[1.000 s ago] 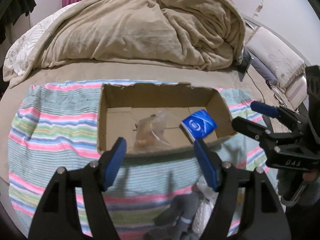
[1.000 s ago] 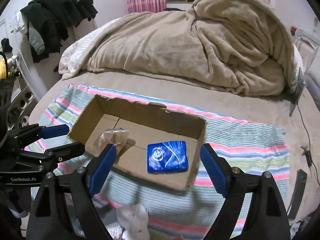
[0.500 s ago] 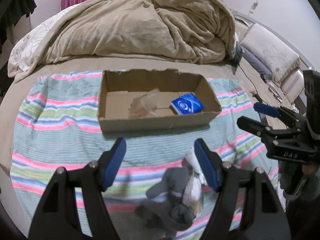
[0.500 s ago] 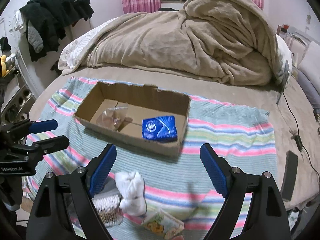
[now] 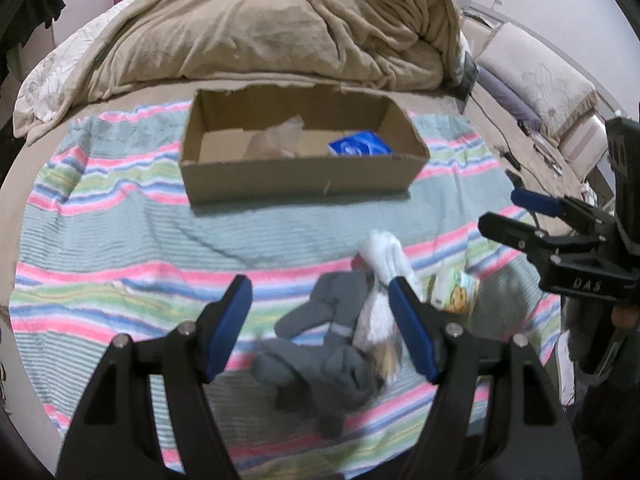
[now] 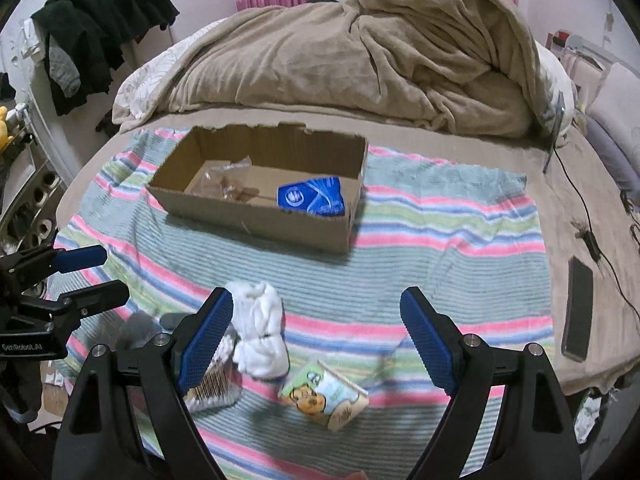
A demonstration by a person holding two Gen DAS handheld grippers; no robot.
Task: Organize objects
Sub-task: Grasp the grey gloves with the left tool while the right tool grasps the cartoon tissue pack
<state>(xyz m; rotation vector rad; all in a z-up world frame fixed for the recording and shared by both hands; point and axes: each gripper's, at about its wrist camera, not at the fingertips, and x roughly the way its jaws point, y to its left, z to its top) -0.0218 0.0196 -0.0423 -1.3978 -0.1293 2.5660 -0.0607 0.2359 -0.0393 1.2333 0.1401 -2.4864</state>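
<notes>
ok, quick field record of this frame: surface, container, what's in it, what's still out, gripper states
surface: striped blanket on a bed
container: open cardboard box, upright on the blanket
in box: blue packet; clear plastic bag
still out: white socks; grey socks; printed carton lying on its side; cotton swab pack, partly hidden
left gripper: fingers open, empty, over the grey socks
right gripper: fingers open, empty, over the loose items
off blanket: phone
</notes>
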